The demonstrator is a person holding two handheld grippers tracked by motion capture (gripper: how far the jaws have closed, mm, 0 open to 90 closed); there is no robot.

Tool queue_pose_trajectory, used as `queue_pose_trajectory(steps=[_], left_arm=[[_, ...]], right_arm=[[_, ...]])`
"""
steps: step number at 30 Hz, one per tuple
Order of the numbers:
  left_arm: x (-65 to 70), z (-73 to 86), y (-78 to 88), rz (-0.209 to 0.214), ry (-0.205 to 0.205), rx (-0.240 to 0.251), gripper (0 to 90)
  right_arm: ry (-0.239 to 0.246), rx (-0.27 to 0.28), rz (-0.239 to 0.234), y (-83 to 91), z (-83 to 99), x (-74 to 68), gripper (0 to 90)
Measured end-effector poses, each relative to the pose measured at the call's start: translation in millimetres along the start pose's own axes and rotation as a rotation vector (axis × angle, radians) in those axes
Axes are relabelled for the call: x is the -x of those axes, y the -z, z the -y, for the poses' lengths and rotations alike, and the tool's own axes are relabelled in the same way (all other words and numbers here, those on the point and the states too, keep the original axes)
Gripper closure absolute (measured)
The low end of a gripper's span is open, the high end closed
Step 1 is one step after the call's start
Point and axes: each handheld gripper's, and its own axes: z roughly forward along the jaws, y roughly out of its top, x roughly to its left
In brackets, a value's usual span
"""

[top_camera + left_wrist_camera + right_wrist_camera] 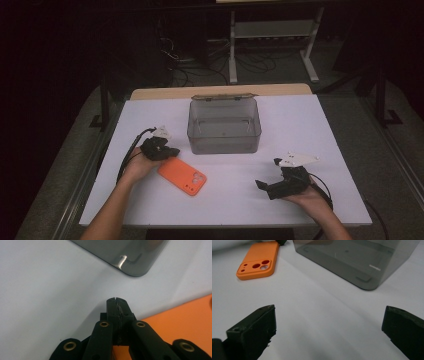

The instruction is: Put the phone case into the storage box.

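Scene: we look down on a white table (300, 130); a person's forearms come in from six o'clock, a two-jaw gripper in each hand

Phone case: an orange phone case (183, 176) lies flat, camera cut-outs up, a little toward seven o'clock of the table's centre; in the right gripper view it sits at eleven o'clock (259, 260)

Box: a smoky clear box (224, 125), open-topped with nothing seen inside, stands at twelve o'clock of the case, near it but apart

Left gripper: the left gripper (172, 151) rests at the case's ten o'clock corner; in its own view (117, 305) the jaws are pressed together with nothing between them, tips on the white table just beside the orange edge

Right gripper: the right gripper (268, 175) waits at four o'clock of the table, well apart from the case; its jaws stand wide apart and hold nothing

Step in hand: we judge the closed left tips are set to nudge or pry the case's edge; no grasp yet

Next move: we think the left jaws must part and straddle the thin edge, or slide the case; lifting it into the box would need a firm pinch
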Motion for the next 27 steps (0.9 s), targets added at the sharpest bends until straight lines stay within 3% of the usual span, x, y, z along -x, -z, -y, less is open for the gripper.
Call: queue_pose_trajectory(steps=[16,27], left_arm=[[7.9,18.7,17.7,0.016,0.001,-0.028,90.0],[29.4,43.4,39.0,0.035,0.009,-0.049,90.0]], right_arm=[[0.004,-0.006,0.0,0.7,0.5,-0.8,0.0],[0.006,-0.01,-0.003,0.3,0.6,-1.5,0.0]])
